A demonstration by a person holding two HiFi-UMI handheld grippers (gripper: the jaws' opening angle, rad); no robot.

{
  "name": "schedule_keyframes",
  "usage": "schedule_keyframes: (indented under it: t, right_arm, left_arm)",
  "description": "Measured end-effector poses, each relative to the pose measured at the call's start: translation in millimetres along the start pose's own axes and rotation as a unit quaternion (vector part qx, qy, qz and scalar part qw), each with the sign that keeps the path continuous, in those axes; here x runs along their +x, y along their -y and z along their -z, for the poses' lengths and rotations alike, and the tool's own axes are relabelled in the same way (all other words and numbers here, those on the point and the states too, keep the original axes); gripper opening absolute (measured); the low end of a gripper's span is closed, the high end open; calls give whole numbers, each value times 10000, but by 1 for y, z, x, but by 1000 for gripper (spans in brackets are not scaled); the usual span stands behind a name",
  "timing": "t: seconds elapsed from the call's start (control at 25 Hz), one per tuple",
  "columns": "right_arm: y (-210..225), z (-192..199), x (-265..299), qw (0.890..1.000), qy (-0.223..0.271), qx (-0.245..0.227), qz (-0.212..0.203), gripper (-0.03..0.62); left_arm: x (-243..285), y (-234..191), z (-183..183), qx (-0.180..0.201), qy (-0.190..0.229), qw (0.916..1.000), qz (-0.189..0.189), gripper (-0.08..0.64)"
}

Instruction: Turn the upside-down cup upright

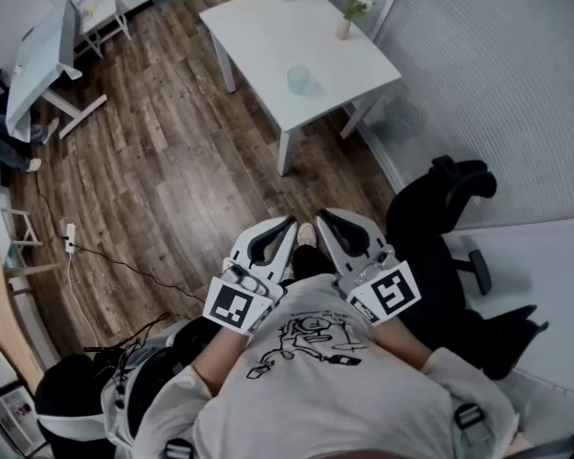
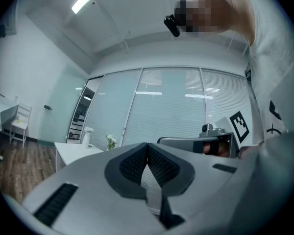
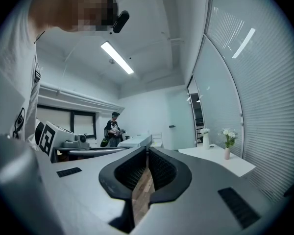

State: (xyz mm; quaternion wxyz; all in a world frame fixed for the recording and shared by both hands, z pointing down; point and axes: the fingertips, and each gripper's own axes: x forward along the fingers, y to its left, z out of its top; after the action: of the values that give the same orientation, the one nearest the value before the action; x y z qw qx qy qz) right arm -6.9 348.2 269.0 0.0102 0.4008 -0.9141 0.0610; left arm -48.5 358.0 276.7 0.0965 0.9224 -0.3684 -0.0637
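Above wood floor [image 1: 172, 180], left hand-held gripper [image 1: 285, 228] and right hand-held gripper [image 1: 327, 220] level, closed, empty

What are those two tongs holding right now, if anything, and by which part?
Nothing is held. The left tongs and the right tongs are both shut with nothing between them; the cup sits apart on the white table.

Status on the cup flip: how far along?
Done: nothing visible. The cup stands on the white table across the floor, far from both grippers; its orientation is unclear from here. In hand: nothing; left gripper and right gripper are shut, empty, near the person's chest. Left: approach, grasp, turn upright.
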Motion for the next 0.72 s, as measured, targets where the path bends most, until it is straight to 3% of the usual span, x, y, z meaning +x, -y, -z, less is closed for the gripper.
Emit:
schedule_keyframes:
  t: [0.44, 0.72]
  right_arm:
    - [10, 1, 18, 10000, 19, -1, -60, 40]
    - [39, -4, 34, 9999, 85, -48, -53, 40]
  left_arm:
    - [10, -17, -5, 10, 102, 9999, -67, 3]
    - [38, -31, -12, 130, 123, 9998, -52, 3]
